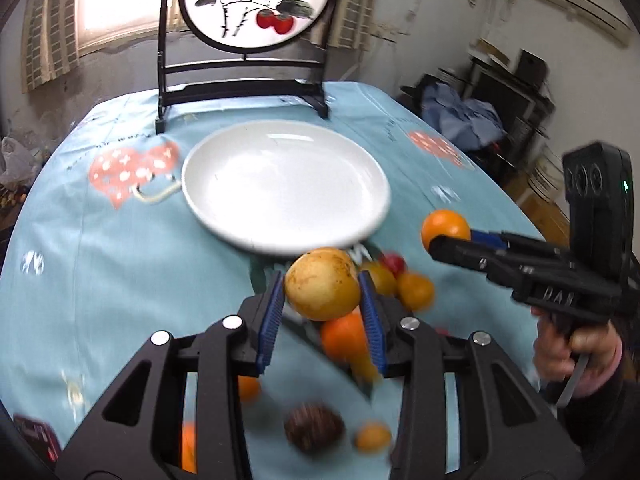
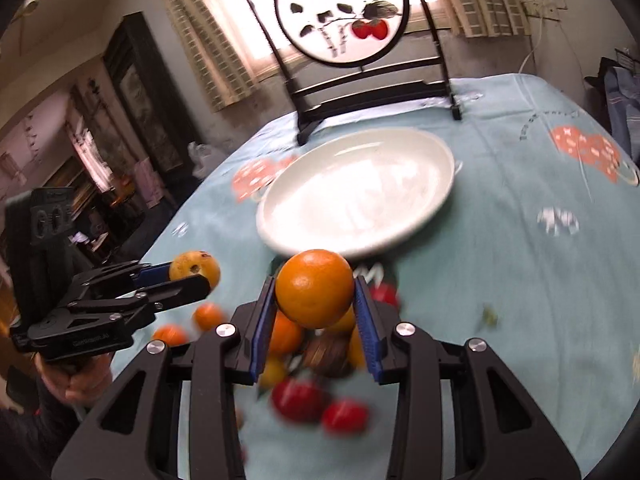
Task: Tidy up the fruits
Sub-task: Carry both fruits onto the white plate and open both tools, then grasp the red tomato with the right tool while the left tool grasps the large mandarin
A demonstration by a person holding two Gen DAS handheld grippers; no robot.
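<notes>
We hold two black grippers with blue ribbed pads above a light blue tablecloth [image 1: 100, 260]. Our left gripper [image 1: 323, 298] clasps a round speckled yellow pear [image 1: 322, 285]; our right gripper [image 2: 316, 300] clasps a smooth orange [image 2: 314, 288]. Both fruits hover just before an empty white ceramic plate [image 1: 286, 184], with blurred loose fruit [image 2: 308, 396] beneath.

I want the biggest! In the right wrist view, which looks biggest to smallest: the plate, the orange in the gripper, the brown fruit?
1. plate
2. orange, though it sits closest to the camera, which inflates it
3. brown fruit, partly hidden and blurred
</notes>
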